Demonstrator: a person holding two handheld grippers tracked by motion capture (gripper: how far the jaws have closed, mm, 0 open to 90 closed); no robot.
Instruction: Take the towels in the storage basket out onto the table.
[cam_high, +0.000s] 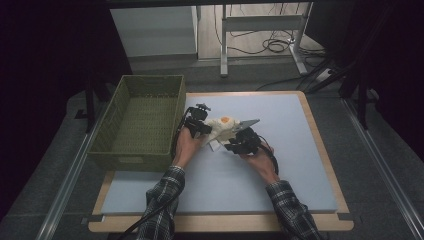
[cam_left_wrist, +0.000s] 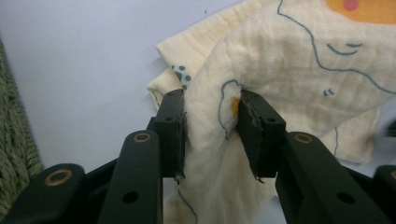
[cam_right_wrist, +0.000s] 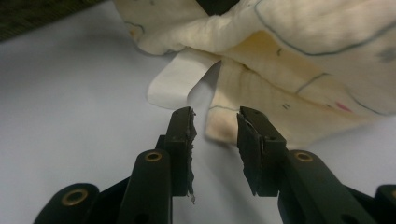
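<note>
Bench (cam_high: 300, 165): bears cream muslin cloth (cam_high: 223, 127), at 3 o'clock of green basket (cam_high: 142, 120).
Left hand-held gripper (cam_left_wrist: 211, 122): clamped on cloth fold; thin bite may slip.
Right hand-held gripper (cam_right_wrist: 215, 127): jaws apart, nothing between; may miss the edge.

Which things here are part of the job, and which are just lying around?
Part of the job:
- yellow cloth
- left claw, clamped on the cloth
- right claw, open just short of the cloth
- green basket

Just lying about:
- cables on the floor
</note>
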